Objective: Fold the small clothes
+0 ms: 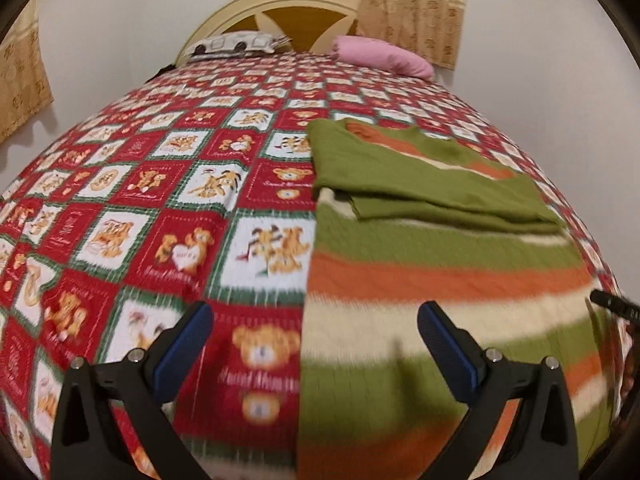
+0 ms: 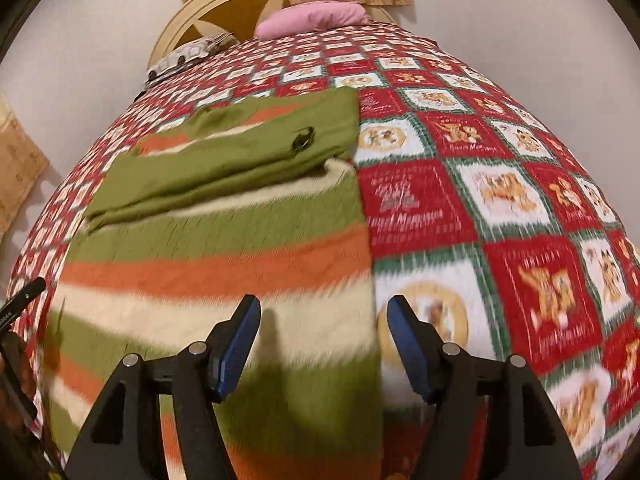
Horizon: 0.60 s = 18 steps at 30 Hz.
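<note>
Striped sweater [image 1: 440, 280]: laid flat on the teddy-bear bedspread [image 1: 160, 200], green sleeves folded across its upper part. Left gripper [image 1: 316, 340]: held above the sweater's left edge, jaws spread wide, nothing between them. Right gripper [image 2: 324, 340]: held above the sweater's right edge, jaws parted, nothing gripped. Pink pillow [image 1: 384, 56]: placed by the headboard [image 1: 280, 4], well apart from the sweater.

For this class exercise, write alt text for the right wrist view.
An open right gripper hovers over a green, orange and cream striped knitted garment, its sleeves folded in, on a red teddy-bear patchwork bedspread; a pink pillow lies by the headboard.
</note>
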Each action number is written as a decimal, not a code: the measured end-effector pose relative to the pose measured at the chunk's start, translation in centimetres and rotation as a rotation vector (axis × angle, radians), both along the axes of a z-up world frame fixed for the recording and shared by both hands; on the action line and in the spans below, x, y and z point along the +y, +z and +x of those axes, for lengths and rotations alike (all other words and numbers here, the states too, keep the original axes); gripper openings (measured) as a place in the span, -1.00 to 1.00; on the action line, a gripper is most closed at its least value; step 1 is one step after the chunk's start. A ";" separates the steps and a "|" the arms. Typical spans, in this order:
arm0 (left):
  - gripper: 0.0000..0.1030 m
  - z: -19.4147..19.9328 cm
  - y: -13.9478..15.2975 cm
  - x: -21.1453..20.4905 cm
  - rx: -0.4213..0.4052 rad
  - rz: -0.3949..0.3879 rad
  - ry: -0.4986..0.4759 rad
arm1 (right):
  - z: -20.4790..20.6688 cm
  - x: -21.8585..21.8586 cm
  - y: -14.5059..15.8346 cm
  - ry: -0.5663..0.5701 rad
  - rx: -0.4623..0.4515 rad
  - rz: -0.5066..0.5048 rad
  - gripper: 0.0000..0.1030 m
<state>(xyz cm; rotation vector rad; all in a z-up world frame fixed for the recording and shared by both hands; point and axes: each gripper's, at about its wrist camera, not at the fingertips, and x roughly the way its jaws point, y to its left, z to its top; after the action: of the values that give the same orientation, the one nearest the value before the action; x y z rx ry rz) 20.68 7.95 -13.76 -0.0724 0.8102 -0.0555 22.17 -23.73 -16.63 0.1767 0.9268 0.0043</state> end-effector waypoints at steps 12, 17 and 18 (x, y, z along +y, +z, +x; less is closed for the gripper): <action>1.00 -7.0 -0.1 -1.2 -0.006 0.054 -0.106 | -6.7 1.0 -0.2 0.049 0.008 0.009 0.29; 1.00 -9.4 0.0 -0.9 -0.005 0.028 -0.120 | -9.4 1.3 -0.5 0.065 0.024 0.013 0.29; 1.00 -9.7 0.0 -0.9 -0.008 0.031 -0.118 | -9.9 1.4 -0.6 0.068 0.024 0.013 0.29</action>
<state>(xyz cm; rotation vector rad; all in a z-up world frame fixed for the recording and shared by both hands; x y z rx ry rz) 10.96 7.09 -13.78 0.0052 0.8066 -0.1543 12.29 -22.33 -17.20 0.1572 0.9561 0.0716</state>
